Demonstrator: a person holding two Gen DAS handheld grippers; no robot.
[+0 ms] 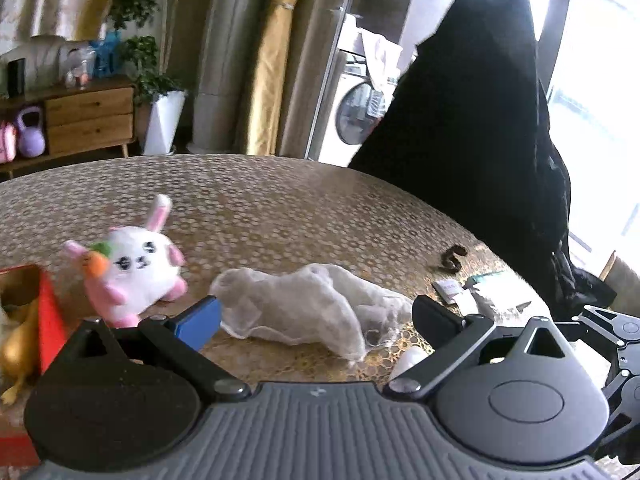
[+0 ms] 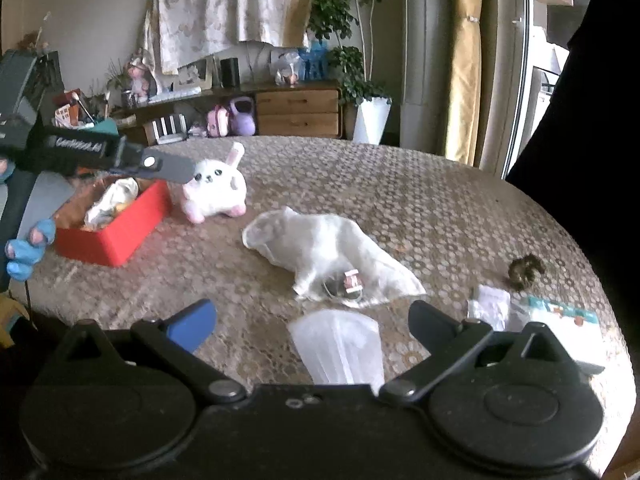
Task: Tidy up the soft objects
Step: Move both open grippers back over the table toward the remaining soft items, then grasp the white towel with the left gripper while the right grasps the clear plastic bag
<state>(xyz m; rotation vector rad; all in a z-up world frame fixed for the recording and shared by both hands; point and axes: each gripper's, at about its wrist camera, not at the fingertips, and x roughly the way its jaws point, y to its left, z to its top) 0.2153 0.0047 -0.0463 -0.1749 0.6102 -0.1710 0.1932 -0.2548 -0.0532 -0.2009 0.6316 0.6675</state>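
A white and pink plush rabbit (image 1: pixel 134 270) holding a carrot stands on the round table, also in the right wrist view (image 2: pixel 214 190). A white mesh bag (image 1: pixel 304 308) lies crumpled at the table's middle, seen too in the right wrist view (image 2: pixel 324 252). A red box (image 2: pixel 116 228) with soft things inside sits left of the rabbit; its corner shows in the left wrist view (image 1: pixel 50 316). My left gripper (image 1: pixel 316 312) is open and empty just before the mesh bag. My right gripper (image 2: pixel 312 320) is open and empty above a white face mask (image 2: pixel 340 348).
A brown hair tie (image 2: pixel 524 270) and small packets (image 2: pixel 492 304) lie at the table's right edge (image 2: pixel 600 280). A dark garment (image 1: pixel 480 140) hangs on the right. A wooden sideboard (image 2: pixel 298 114) and a potted plant (image 2: pixel 372 116) stand behind the table.
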